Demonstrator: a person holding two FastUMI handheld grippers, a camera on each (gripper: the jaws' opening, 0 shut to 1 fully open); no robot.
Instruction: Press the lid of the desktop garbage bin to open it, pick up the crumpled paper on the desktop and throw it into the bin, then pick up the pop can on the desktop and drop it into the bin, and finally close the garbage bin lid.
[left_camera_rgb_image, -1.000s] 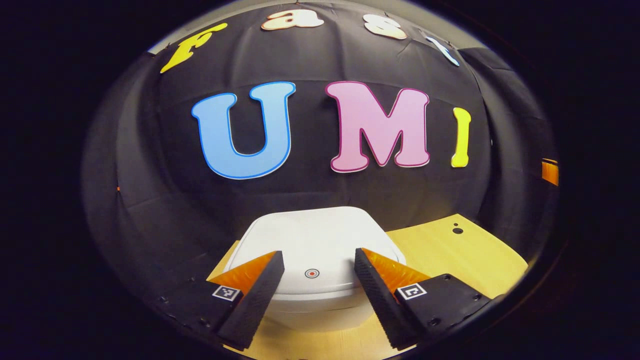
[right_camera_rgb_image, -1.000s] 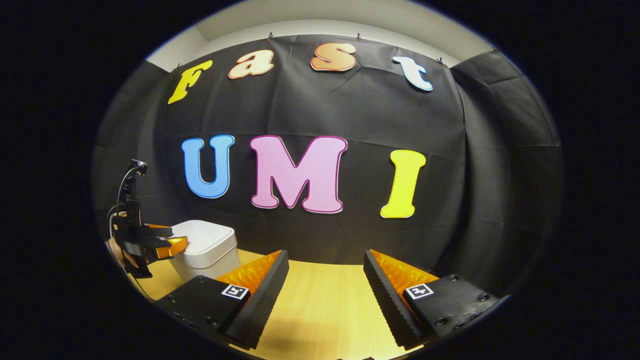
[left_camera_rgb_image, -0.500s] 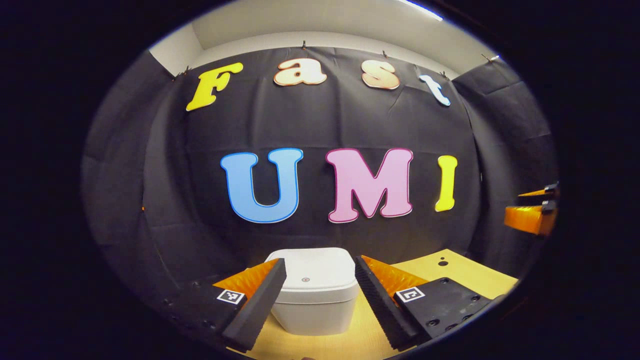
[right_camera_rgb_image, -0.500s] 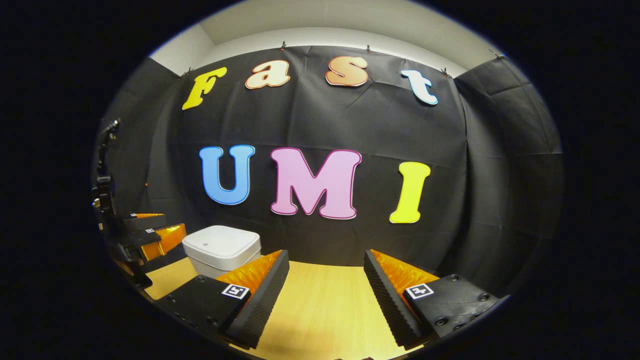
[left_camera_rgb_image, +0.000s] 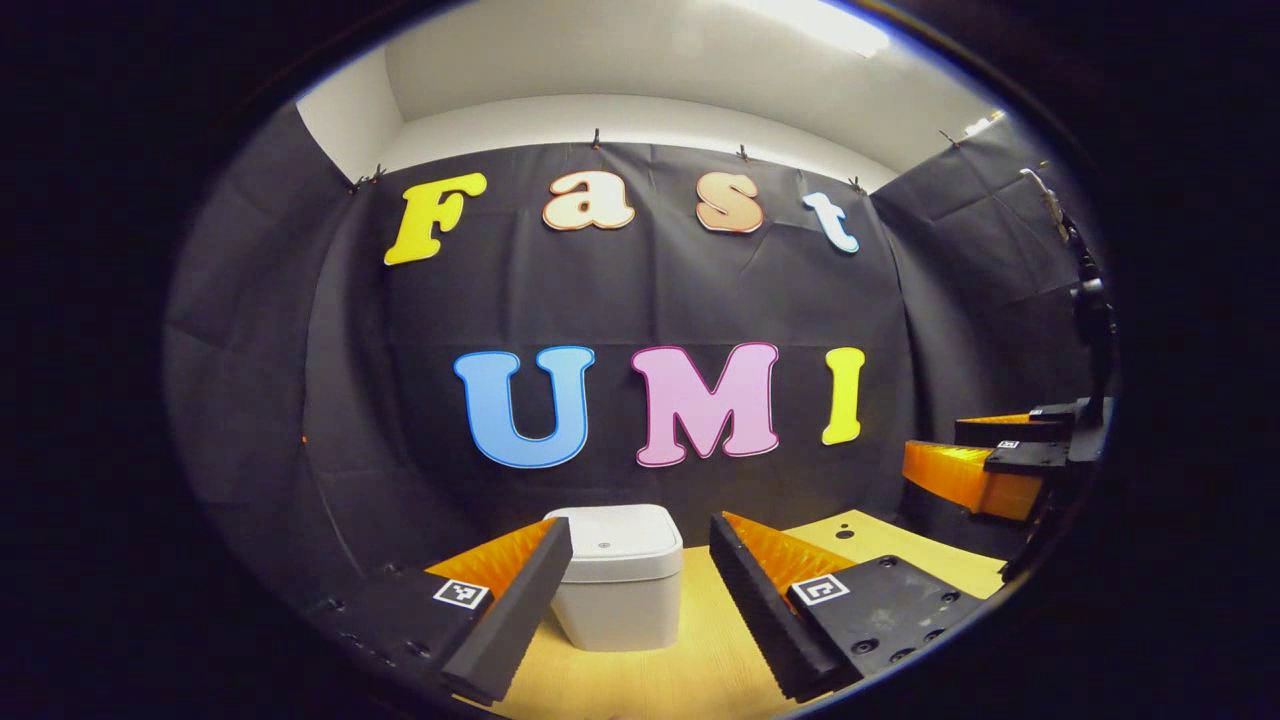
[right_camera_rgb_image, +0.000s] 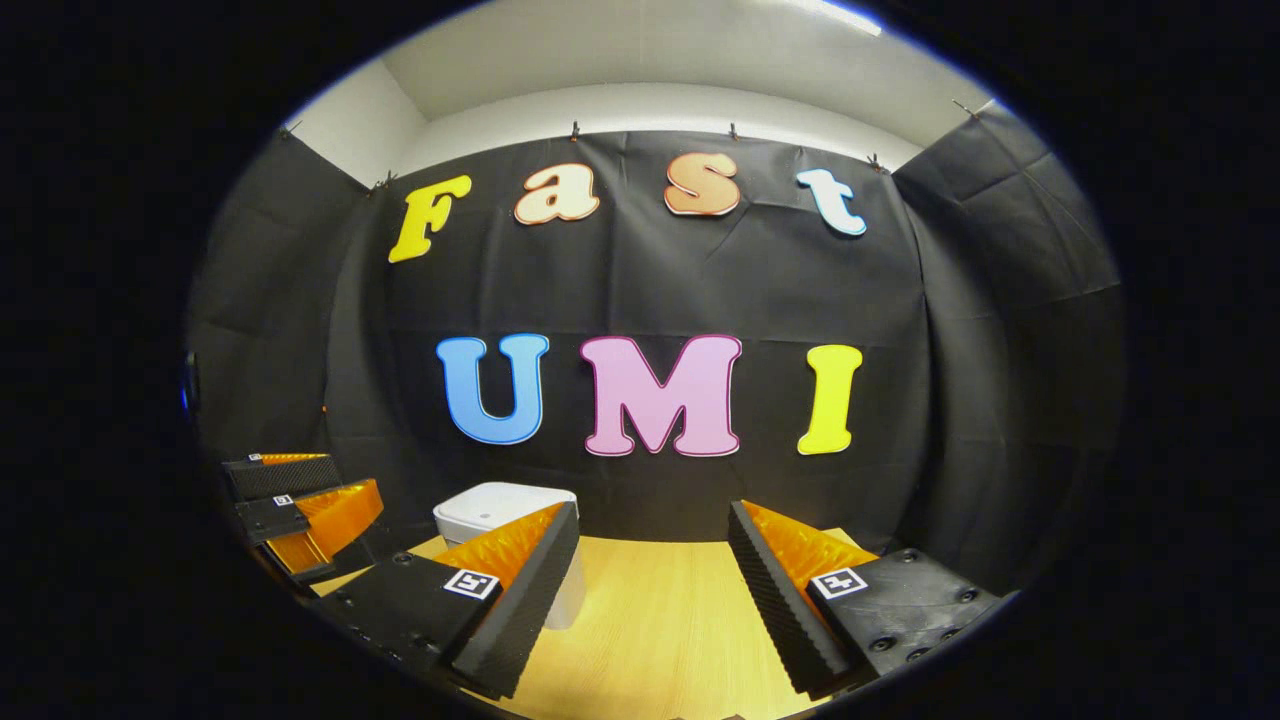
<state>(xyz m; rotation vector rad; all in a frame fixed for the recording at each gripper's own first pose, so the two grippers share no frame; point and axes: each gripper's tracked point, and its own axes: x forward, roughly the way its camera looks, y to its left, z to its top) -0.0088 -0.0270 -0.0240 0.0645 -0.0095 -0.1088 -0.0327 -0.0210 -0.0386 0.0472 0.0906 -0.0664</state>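
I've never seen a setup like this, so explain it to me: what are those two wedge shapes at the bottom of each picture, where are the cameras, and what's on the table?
A person holds a two-finger gripper in each hand, and a camera rides on each, looking forward along its fingers. Those wedges are the fingers. The left gripper view shows the left gripper, open and holding nothing, with the other gripper off at its side. The right gripper view shows the right gripper, also open and holding nothing. On the wooden table stands a white garbage bin with its lid closed.
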